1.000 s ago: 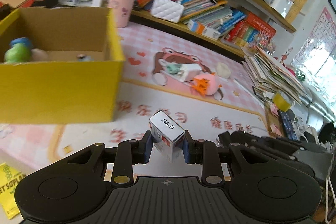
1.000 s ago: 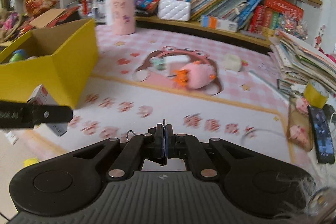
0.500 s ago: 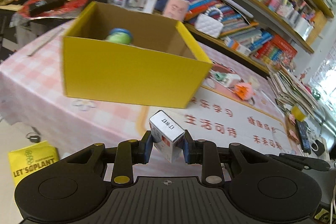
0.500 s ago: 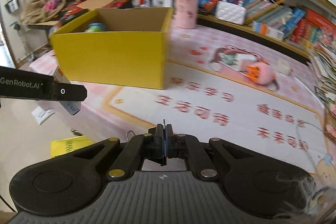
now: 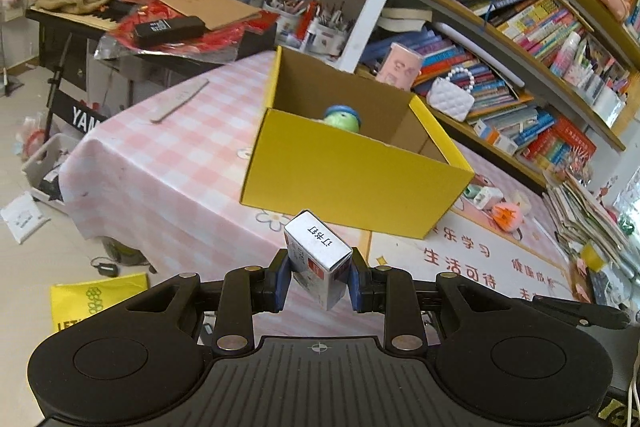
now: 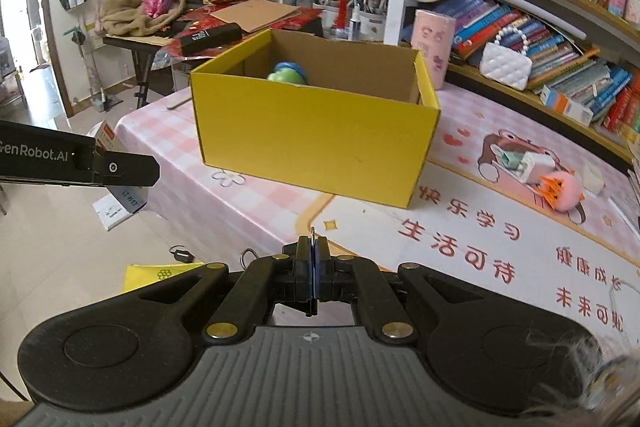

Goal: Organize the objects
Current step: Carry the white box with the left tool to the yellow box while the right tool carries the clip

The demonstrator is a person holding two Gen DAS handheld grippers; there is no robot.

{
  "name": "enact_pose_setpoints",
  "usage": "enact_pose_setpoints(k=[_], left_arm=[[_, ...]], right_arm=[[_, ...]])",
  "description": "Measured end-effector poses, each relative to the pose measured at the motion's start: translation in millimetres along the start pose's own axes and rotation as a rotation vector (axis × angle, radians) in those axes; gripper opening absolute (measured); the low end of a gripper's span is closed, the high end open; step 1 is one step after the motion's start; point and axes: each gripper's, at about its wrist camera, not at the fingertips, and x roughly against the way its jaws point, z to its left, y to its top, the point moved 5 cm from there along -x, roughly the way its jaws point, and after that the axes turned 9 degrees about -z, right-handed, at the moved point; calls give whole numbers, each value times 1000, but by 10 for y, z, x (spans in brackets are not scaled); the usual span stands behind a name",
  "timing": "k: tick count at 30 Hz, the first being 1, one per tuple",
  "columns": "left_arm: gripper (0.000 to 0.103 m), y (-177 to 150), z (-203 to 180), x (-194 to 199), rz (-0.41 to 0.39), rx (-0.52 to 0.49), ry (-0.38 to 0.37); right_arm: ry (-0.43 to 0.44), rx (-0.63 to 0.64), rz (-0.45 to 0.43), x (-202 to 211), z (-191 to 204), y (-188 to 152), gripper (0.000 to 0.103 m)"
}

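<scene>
since the small carton (image 5: 318, 259) is pinched between the blue pads (image 5: 281, 281) of the left tool (image 5: 318, 283), the coming move is judged to turn on one relation: the yellow box (image 5: 352, 171) lies ahead of and somewhat above that tool, with its open top well beyond the carton's upper end. nearest the lens, the carton is seen clamped at its lower sides, its long axis tilted up and away, the grey end flap with printed characters facing the camera; the jaws are closed only as far as the carton's width allows. no contact with the pink checked surface (image 5: 160, 163) is seen; the carton appears to be held out over its near edge, short of the box's front wall. the right tool (image 6: 313, 275) is seen with its jaws pressed flat together and nothing between them, held over the surface on the other side, so the left tool is taken to be the working one. farther off, a green and blue toy (image 5: 342, 117) is seen already inside the box, against the back wall. a lift over the front wall is judged necessary before release.
</scene>
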Motion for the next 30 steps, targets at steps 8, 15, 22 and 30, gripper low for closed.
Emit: enact_pose_setpoints(k=[8,15,22,30], left_arm=[[27,108,0,-12,-32,-7,-13],[27,290,-87,-91,-69,-31,-20],[27,646,-216,-231,-141,-42,-27],[27,884,-357,-567,-162,-41,-25]], right_arm=[[-13,8,-13,-26,-31,98,2],[-20,-14,-70,-95,-149,337,2],[-35,-29,-223,-134,-344,897,2],[-64,-14,-253,-624,-617,1249,2]])
